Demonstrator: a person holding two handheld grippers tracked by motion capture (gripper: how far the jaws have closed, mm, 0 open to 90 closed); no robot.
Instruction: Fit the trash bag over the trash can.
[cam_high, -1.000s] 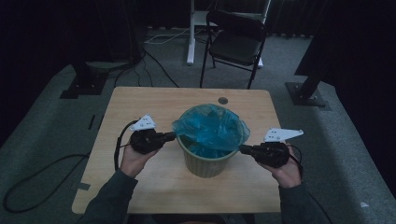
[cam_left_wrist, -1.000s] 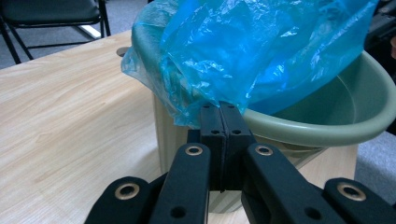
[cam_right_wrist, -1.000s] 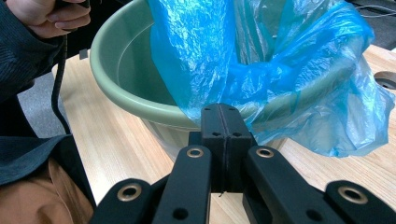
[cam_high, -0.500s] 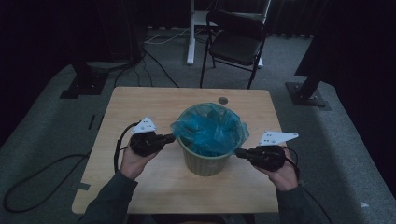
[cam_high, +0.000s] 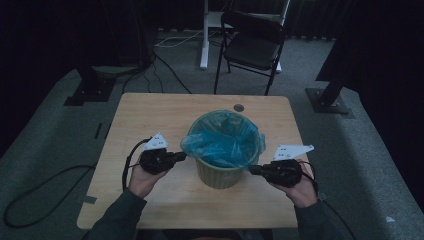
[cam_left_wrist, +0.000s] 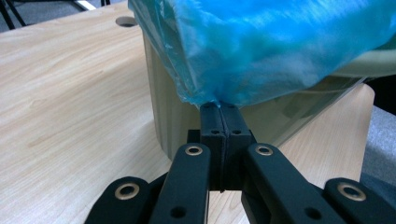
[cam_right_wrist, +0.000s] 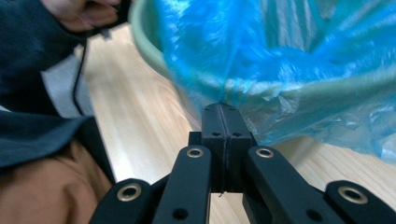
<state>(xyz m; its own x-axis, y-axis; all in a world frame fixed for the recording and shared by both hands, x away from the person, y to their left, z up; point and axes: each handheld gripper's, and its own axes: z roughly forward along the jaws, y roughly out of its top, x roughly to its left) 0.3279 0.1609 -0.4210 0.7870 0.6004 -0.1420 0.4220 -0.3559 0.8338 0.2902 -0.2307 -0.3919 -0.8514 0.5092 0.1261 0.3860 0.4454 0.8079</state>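
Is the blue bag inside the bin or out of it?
Inside, mostly. The blue bag lines the green bin, its edge hanging over the rim, where the left gripper and right gripper pinch it.

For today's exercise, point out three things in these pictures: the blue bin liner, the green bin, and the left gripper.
blue bin liner (cam_high: 222, 142): high view, on the crumpled plastic inside the rim.
green bin (cam_high: 217, 175): high view, on its front outer wall.
left gripper (cam_left_wrist: 219, 109): left gripper view, at the tips of its shut jaws, pinching the liner's edge.
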